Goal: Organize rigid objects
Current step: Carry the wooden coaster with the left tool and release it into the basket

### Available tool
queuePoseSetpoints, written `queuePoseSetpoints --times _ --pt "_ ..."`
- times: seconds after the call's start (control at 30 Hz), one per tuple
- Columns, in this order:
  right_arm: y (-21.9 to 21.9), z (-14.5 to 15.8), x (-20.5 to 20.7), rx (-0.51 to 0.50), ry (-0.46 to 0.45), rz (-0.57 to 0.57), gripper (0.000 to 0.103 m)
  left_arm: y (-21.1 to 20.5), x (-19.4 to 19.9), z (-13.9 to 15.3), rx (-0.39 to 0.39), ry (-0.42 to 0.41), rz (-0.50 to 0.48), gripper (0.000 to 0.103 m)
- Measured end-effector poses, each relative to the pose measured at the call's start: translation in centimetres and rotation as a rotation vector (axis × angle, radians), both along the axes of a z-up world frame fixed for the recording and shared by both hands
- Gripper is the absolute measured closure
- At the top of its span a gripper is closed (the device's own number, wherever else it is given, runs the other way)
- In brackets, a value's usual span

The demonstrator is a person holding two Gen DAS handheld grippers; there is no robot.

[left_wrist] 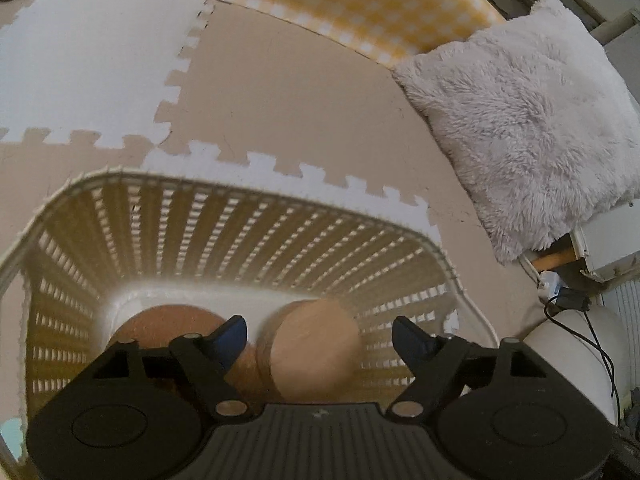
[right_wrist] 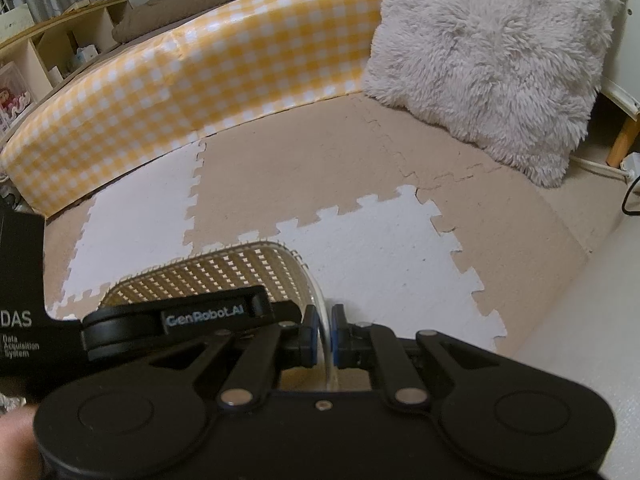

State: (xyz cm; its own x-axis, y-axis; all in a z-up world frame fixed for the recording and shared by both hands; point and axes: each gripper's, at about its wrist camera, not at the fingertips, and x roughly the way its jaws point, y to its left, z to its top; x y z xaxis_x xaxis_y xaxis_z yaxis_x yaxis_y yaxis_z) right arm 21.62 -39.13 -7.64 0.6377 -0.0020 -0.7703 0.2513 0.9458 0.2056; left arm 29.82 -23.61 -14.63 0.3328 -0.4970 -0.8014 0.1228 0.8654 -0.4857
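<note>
A slatted plastic basket (left_wrist: 248, 236) with a white rim stands on the foam mat. My left gripper (left_wrist: 319, 336) hangs open over its inside. A pale round wooden block (left_wrist: 316, 352), blurred, lies between the blue fingertips (left_wrist: 232, 334) with a gap on each side. Beside it on the basket floor sits a brown cork-like disc (left_wrist: 168, 324), partly hidden by the gripper. In the right wrist view my right gripper (right_wrist: 326, 332) is shut on the basket's rim (right_wrist: 320, 300). The left gripper's black housing (right_wrist: 180, 316) reaches over the basket (right_wrist: 208, 272) from the left.
A fluffy white pillow (left_wrist: 520, 120) lies to the right, against a yellow checked padded wall (right_wrist: 180, 92). Beige and white puzzle mats (right_wrist: 360, 248) cover the floor. A cable and plug (left_wrist: 572, 304) sit at the right. A black box (right_wrist: 20, 280) stands left, shelves (right_wrist: 52, 48) behind.
</note>
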Motion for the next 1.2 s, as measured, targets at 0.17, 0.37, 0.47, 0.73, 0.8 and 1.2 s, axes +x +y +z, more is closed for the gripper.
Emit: queuePoseSetpoints --times 0.17,0.37,0.47,0.73,0.8,1.2 --pt "-0.1 0.0 0.0 -0.001 0.0 0.001 0.096 0.5 -0.4 0.6 0.016 -0.028 -0.007 0.022" --pt "-0.1 -0.1 0.0 0.0 0.0 0.001 0.096 1.3 -0.6 1.8 0.027 -0.063 -0.011 0.022" --pt "-0.1 -0.1 0.0 -0.002 -0.001 0.002 0.096 1.9 -0.8 2.5 0.011 -0.076 -0.016 0.022" --pt "-0.1 -0.1 0.0 0.0 -0.001 0.001 0.096 2.6 -2.3 4.6 -0.016 -0.104 -0.049 0.022" --pt "-0.1 -0.1 0.0 0.0 -0.001 0.001 0.096 2.8 -2.8 5.1 -0.016 -0.115 -0.061 0.022" --pt "-0.1 -0.1 0.0 -0.005 -0.001 0.003 0.096 5.3 -6.9 8.2 0.002 -0.228 -0.128 0.021"
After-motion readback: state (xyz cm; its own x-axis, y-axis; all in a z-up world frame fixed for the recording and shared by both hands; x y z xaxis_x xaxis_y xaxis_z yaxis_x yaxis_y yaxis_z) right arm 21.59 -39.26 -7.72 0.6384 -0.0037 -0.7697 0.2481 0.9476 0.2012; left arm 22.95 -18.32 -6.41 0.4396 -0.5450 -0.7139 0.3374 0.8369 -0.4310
